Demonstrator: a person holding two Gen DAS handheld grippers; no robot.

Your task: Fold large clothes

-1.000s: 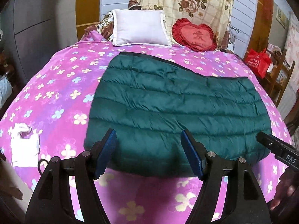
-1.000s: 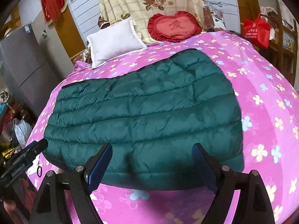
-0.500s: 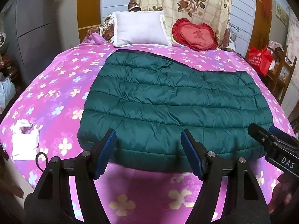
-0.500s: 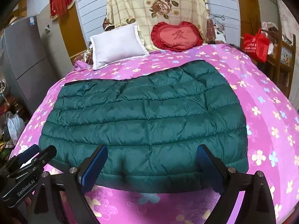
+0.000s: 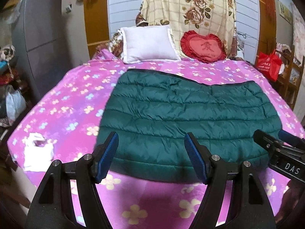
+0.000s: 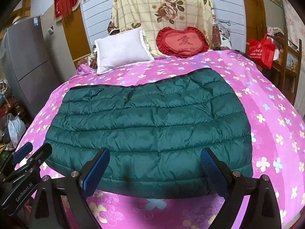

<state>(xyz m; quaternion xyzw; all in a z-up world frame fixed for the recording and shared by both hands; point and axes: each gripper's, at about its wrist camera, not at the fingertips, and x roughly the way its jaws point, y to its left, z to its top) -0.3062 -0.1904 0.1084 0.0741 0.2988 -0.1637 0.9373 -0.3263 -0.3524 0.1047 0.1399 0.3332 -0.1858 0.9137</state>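
Both claws retreated; green jacket (image 5: 188, 122) folded on bed (image 5: 63, 103).

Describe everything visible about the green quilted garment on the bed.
The green quilted garment is dark teal and puffy, like down-filled nylon with a slight sheen, stitched in horizontal channels. A dark trim runs along its far edge. It lies flat as a wide, roughly rectangular slab on the pink floral bedsheet, short of the pillows. Nothing grips it: both grippers are open in front of its near edge.
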